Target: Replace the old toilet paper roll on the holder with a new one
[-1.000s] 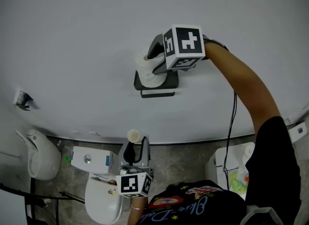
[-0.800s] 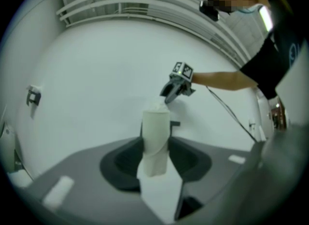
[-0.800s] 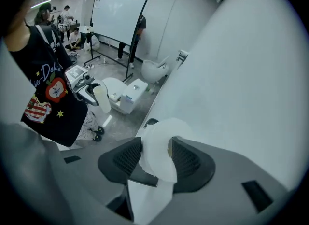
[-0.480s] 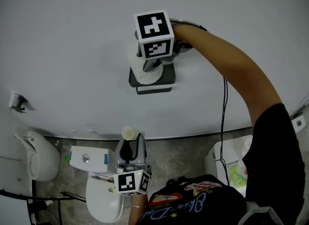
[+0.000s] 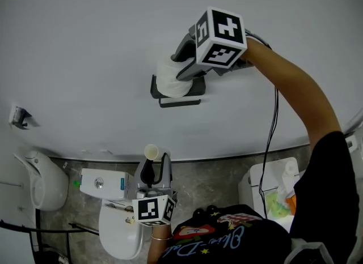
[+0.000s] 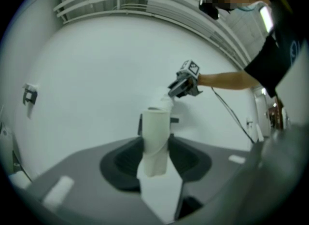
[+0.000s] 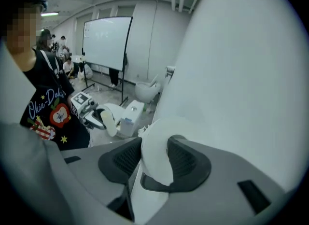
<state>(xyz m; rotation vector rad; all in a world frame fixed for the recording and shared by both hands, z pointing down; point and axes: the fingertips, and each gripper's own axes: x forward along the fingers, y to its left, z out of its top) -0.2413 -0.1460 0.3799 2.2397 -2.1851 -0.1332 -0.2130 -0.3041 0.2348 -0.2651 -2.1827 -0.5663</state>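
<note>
A white toilet paper roll [image 5: 169, 79] sits at the dark wall holder [image 5: 180, 99]. My right gripper [image 5: 179, 71] is shut on it, its pads pressing both sides of the roll [image 7: 155, 147] in the right gripper view, where the holder's dark edge [image 7: 155, 184] shows under the roll. Lower down, my left gripper [image 5: 152, 162] stays shut on a bare cardboard tube [image 5: 151, 152], held upright over the toilet. A scrap of paper clings to the tube [image 6: 155, 139] in the left gripper view.
A toilet [image 5: 118, 230] with its cistern [image 5: 105, 184] stands below the holder, and a urinal [image 5: 41, 186] lies to the left. A white bin [image 5: 271, 195] with rubbish is at the right. A cable [image 5: 272, 135] hangs from my right arm. A small fitting [image 5: 17, 115] is on the wall.
My right gripper swung left across the holder, then came back to the right and rolled, still on the roll. The left gripper and tube have not moved.
</note>
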